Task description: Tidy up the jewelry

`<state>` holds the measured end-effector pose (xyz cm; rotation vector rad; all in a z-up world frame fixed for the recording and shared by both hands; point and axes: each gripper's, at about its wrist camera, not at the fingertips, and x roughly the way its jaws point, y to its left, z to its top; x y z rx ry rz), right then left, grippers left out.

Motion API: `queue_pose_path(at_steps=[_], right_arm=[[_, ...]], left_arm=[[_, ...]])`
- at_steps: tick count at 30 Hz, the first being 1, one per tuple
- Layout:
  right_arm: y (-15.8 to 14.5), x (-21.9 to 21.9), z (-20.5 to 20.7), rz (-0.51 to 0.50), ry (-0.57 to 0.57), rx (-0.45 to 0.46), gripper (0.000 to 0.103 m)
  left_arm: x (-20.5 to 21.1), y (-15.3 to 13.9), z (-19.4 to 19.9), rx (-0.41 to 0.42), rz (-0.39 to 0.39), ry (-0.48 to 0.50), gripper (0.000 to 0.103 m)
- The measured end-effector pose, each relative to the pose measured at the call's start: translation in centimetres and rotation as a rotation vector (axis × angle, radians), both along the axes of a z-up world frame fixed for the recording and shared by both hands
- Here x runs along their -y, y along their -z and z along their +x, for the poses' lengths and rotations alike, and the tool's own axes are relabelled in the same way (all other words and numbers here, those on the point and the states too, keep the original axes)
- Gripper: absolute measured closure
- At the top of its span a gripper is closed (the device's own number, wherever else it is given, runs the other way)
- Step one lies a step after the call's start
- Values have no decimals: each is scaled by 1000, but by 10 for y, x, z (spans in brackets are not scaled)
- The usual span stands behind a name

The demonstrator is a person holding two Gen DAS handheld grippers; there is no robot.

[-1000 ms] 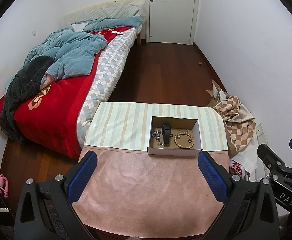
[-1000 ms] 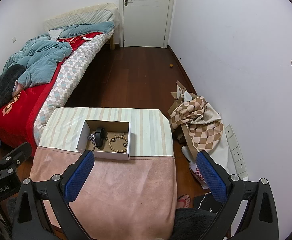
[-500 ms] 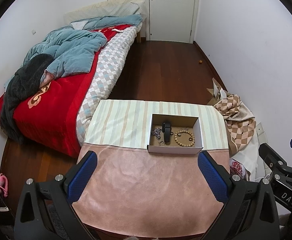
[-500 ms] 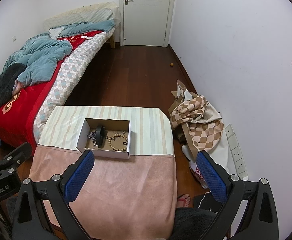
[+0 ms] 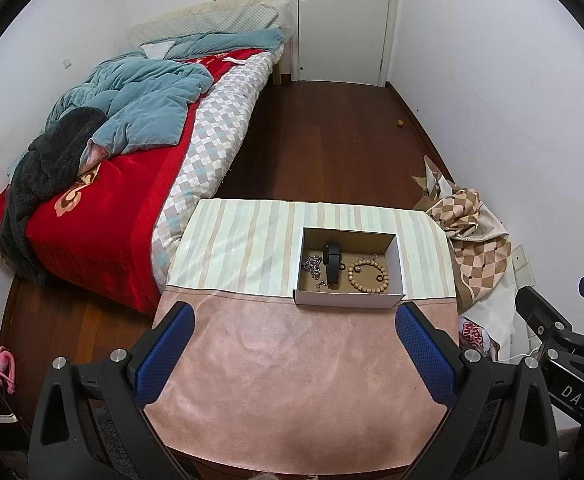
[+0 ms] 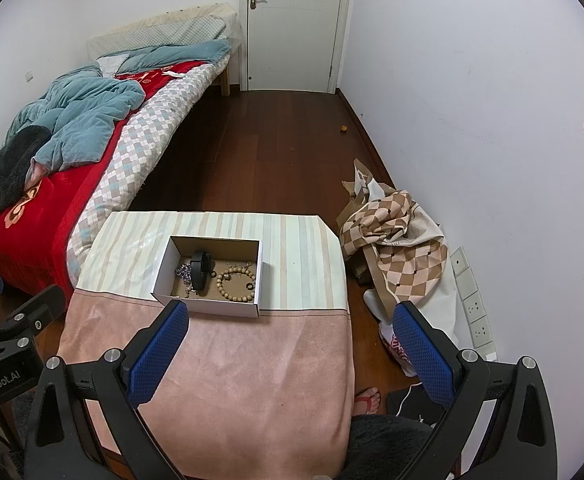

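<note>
Left gripper (image 5: 293, 322), nearest the lens: jaws spread wide, blue pads (image 5: 164, 350) apart, nothing between them, held above the near pink part of the table (image 5: 292, 380) and touching nothing. Right gripper (image 6: 290, 320): likewise wide apart and empty; its left pad (image 6: 158, 346) overlaps the near left corner of the box in the right wrist view, though contact cannot be judged.

Open cardboard box (image 5: 347, 300), the landmark: it sits at the seam where the pink cloth meets the striped cloth (image 5: 244, 240), toward the right side of the table. Inside the box, left to right: a tangled silver chain (image 5: 311, 266), a black wristband (image 5: 331, 264) standing on edge, and a wooden bead bracelet (image 5: 367, 276) lying flat. A small dark ring (image 5: 379, 278) lies inside the bracelet loop; a thin pale chain behind the bracelet is too small to make out.

Right of the box, on the floor against the wall: a crumpled checkered cloth (image 6: 391, 236) and wall sockets (image 6: 473, 312). A sandalled foot (image 6: 367, 398) shows near the table's right edge. Left of the box: a bed (image 5: 92, 208) with a red cover and a blue quilt (image 5: 148, 108). Beyond the box: dark wood floor and a shut white door (image 5: 343, 20).
</note>
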<state>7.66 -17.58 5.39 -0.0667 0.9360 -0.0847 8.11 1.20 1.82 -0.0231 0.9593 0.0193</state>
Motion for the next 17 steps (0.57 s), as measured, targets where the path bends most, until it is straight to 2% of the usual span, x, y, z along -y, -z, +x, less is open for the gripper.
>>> queue_pose_path(at_steps=[17], right_arm=[[5, 0, -3, 1, -2, -5, 0]], left_arm=[[-2, 0, -3, 5, -10, 4, 0]])
